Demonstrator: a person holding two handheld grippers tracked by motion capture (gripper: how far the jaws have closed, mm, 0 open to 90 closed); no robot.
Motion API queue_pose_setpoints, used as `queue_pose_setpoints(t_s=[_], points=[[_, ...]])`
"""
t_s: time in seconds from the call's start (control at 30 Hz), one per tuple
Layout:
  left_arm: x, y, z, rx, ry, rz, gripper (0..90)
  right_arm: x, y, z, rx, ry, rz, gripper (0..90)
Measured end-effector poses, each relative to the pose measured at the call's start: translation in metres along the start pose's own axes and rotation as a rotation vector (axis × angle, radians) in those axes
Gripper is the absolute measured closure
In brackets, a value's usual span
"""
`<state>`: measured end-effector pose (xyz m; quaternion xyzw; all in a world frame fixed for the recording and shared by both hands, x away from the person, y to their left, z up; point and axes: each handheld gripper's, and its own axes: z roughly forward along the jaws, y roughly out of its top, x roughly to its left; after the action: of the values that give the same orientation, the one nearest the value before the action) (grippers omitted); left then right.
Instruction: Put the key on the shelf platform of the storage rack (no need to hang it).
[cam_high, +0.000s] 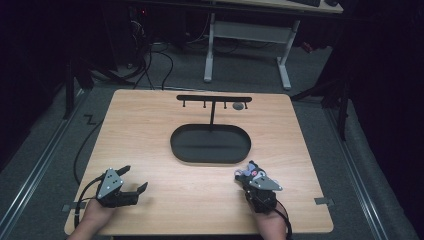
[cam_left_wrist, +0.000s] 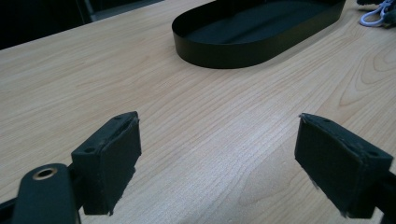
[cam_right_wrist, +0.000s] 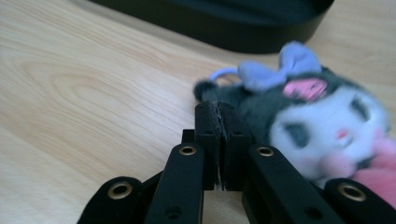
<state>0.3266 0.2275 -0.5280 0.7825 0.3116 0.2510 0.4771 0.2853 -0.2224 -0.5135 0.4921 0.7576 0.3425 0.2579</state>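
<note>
A small plush toy (cam_high: 251, 171) with a white face, dark ears and a purple bow lies on the wooden table (cam_high: 150, 130), just in front of the black oval tray (cam_high: 210, 161). My right gripper (cam_high: 247, 178) is shut, its jaws pressed together with nothing visible between them. In the right gripper view the plush toy (cam_right_wrist: 327, 121) lies directly right of the right gripper (cam_right_wrist: 218, 112), touching or nearly touching it. My left gripper (cam_high: 135, 177) stands open over bare wood at the near left. In its own view the left gripper (cam_left_wrist: 219, 140) holds nothing, with the tray (cam_left_wrist: 224, 58) farther off.
A black stand with a crossbar and small hooks (cam_high: 214, 98) rises from the tray's far side. A small grey round object (cam_high: 238, 106) sits near the bar's right end. The plush's pale loop (cam_left_wrist: 376, 16) shows at the left gripper view's top right.
</note>
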Motion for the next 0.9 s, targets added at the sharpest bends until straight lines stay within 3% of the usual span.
queue_pose_setpoints(t_s=[0.03,0.13,0.2,0.23,0.27,0.3,0.33,0.37,0.5,0.67,0.9], points=[[0.000,0.000,0.000,0.000,-0.001,-0.001,15.5,0.000,0.004,-0.012,-0.042,-0.002,0.003,88.0],[0.000,0.000,0.001,0.001,-0.001,-0.004,15.5,-0.005,0.007,-0.024,-0.074,-0.025,0.005,88.3],[0.000,0.001,0.002,0.004,-0.003,-0.003,15.5,-0.025,0.004,-0.038,-0.100,-0.079,0.048,88.5],[0.000,0.001,0.002,0.005,-0.003,-0.003,15.5,-0.033,0.001,-0.041,-0.103,-0.094,0.072,88.6],[0.000,0.001,0.002,0.005,-0.003,-0.003,15.5,-0.033,0.001,-0.041,-0.103,-0.094,0.072,88.6],[0.001,0.001,0.002,0.005,-0.004,-0.004,15.5,-0.050,-0.004,-0.047,-0.113,-0.128,0.110,88.8],[0.001,0.001,0.002,0.005,-0.004,-0.004,15.4,-0.050,-0.004,-0.047,-0.113,-0.128,0.110,88.8],[0.001,0.001,0.002,0.008,-0.004,-0.005,15.5,-0.063,-0.009,-0.050,-0.107,-0.155,0.153,88.8],[0.000,0.001,0.003,0.013,-0.002,-0.005,15.5,-0.077,-0.018,-0.046,-0.070,-0.176,0.185,88.8],[0.000,0.001,0.003,0.015,-0.002,-0.006,15.5,-0.079,-0.020,-0.040,-0.037,-0.167,0.177,88.8],[0.001,0.002,0.004,0.017,-0.004,-0.007,15.4,-0.066,-0.023,-0.036,-0.005,-0.109,0.147,88.4]])
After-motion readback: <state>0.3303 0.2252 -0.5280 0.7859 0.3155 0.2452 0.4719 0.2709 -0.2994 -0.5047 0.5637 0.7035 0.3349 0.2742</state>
